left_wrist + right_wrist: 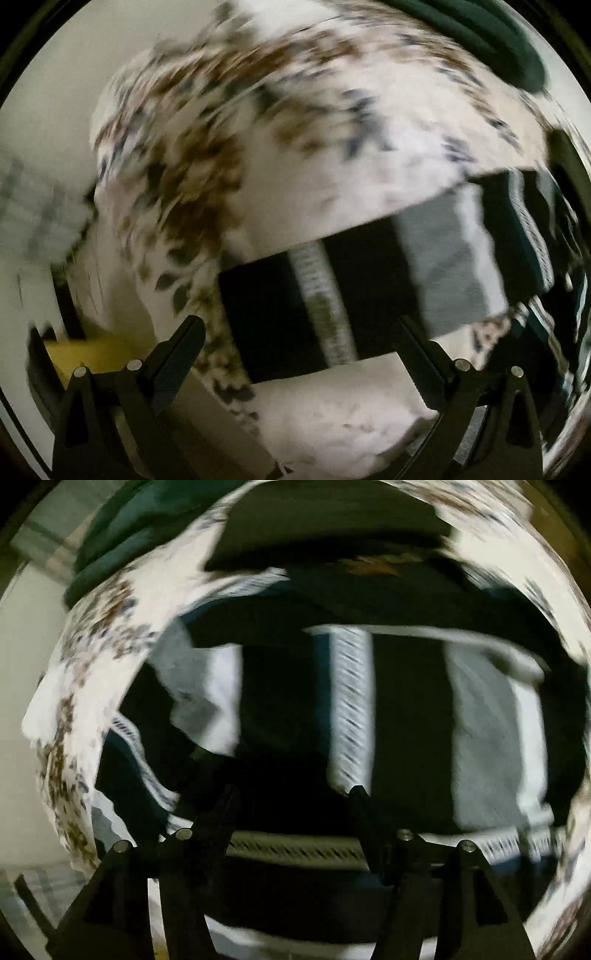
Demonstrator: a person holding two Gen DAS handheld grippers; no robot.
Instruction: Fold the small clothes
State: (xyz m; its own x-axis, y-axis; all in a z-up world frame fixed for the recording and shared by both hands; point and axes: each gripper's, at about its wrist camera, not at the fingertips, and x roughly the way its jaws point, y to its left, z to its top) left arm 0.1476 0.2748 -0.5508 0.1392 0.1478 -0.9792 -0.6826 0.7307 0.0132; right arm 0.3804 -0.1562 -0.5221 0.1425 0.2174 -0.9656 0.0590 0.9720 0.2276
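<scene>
1. Both views are pretty smeared with motion blur, so fine detail can't be made out.
2. In the left wrist view, the left gripper (299,332) is seen with its two black fingers spread wide apart, nothing pinched between them.
3. A black garment with grey and white striped bands (354,291) is laid just beyond those fingers, stretching from 6 o'clock out toward 3 o'clock.
4. It is resting on a white bed cover printed with brown and dark leaves (229,122), which fills the frame from 9 to 1 o'clock.
5. A dark green fabric item (491,33) is spotted at 1 o'clock, on the cover's far edge.
6. In the right wrist view, the right gripper (295,794) is held low over the same garment (406,716); the fingers are parted, but whether cloth is caught can't be told.
7. The leafy cover (88,686) is wrapped around the edge from 7 to 11 o'clock.
</scene>
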